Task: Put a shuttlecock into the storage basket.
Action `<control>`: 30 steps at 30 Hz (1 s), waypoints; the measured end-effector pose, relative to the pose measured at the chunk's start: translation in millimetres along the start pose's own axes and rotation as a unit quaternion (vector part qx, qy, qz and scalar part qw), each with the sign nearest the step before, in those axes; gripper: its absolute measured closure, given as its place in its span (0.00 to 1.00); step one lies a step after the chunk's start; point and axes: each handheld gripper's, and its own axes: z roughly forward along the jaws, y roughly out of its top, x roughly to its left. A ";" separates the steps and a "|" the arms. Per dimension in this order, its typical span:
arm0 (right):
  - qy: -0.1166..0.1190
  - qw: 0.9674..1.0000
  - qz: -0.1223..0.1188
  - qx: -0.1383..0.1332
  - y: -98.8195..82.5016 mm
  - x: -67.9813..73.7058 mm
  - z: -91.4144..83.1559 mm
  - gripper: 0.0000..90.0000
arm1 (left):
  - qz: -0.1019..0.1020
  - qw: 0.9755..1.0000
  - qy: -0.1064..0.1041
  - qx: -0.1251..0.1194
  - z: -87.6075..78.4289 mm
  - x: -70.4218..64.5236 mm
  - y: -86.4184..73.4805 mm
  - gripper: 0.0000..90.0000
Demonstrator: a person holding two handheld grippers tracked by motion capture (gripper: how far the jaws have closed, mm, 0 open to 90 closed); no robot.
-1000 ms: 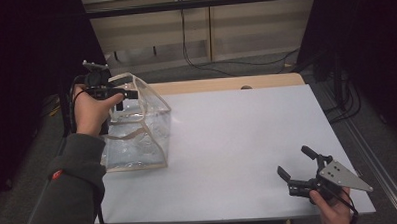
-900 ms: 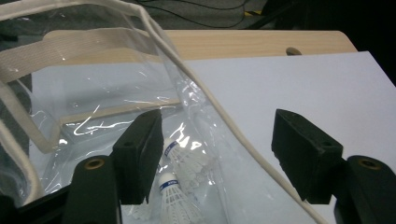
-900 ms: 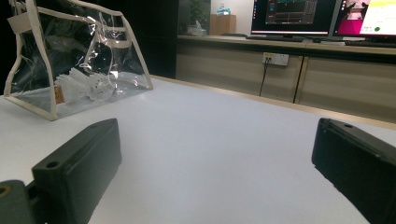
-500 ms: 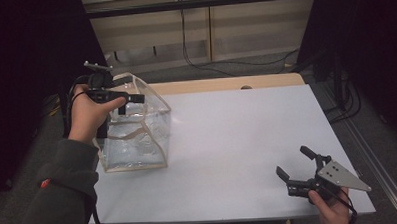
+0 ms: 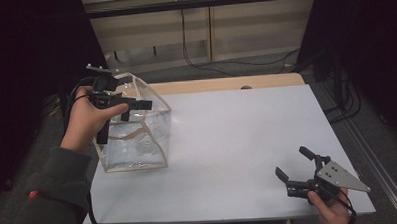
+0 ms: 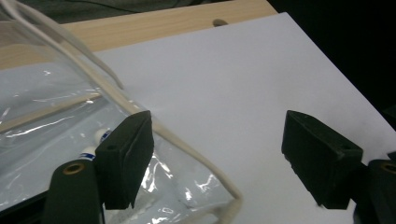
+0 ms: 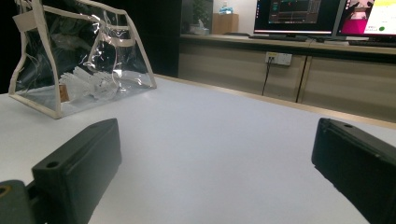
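Overhead, the left gripper [image 5: 136, 105] hangs above the open top of a clear bag [image 5: 137, 139] with cream piping, which stands upright near the left edge of the desk [image 5: 237, 130], toward its far-left corner. Its jaws have just been opening and now stand wide apart; in the left gripper view one pad [image 6: 126, 163] lies just beside the bag's piped rim, apparently not pressing it, and nothing is clamped between the pads. Small white items lie inside the bag, too blurred to identify. The right gripper [image 5: 297, 174] rests near the near-right corner of the desk, well apart from the bag, jaws spread and empty, a grey three-cornered plate [image 5: 341, 176] on its top. Its own view looks level across the bare white surface toward the bag [image 7: 79, 60].
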 end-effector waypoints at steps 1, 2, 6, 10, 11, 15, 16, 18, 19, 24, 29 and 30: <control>-0.001 1.000 0.000 0.001 0.2 0.0 0.0 0.02 | 0.003 1.000 -0.005 -0.001 -0.3 -1.7 -0.6 0.28; -0.001 1.000 -0.001 0.000 0.2 -0.3 0.3 0.02 | 0.006 1.000 -0.010 0.000 -0.7 -3.8 -1.1 0.28; 0.001 1.000 -0.001 0.001 0.4 -0.2 1.4 0.02 | 0.015 0.999 -0.032 0.000 -1.7 -9.1 -4.1 0.27; 0.000 1.000 -0.002 -0.001 0.8 0.4 1.1 0.02 | 0.022 0.999 -0.044 -0.002 -0.9 -12.6 -7.6 0.26; 0.000 1.000 -0.001 -0.001 0.9 0.1 0.7 0.02 | 0.024 0.999 -0.044 -0.003 -0.3 -13.6 -8.4 0.26; -0.002 1.000 0.000 -0.002 0.6 -0.7 0.3 0.02 | 0.032 0.998 -0.050 -0.005 0.9 -18.8 -10.6 0.26; -0.001 1.000 0.000 -0.002 0.8 -0.6 0.4 0.02 | 0.035 0.998 -0.053 -0.005 0.9 -20.3 -10.9 0.26; -0.001 1.000 0.000 -0.002 1.0 -0.1 0.6 0.02 | 0.043 0.997 -0.057 -0.004 1.0 -23.4 -11.3 0.25; -0.001 1.000 -0.001 -0.001 0.7 -0.2 0.7 0.02 | 0.045 0.997 -0.058 -0.004 1.1 -25.1 -11.6 0.25; -0.001 1.000 -0.001 -0.002 0.9 -0.1 0.5 0.02 | 0.055 0.996 -0.069 -0.009 0.9 -32.9 -10.8 0.25; 0.001 1.000 -0.001 0.000 0.4 0.1 0.7 0.02 | 0.060 0.995 -0.082 -0.008 3.7 -38.9 -13.2 0.25; 0.001 1.000 -0.001 0.000 0.3 0.2 0.8 0.02 | 0.060 0.994 -0.088 -0.009 4.4 -40.1 -13.9 0.25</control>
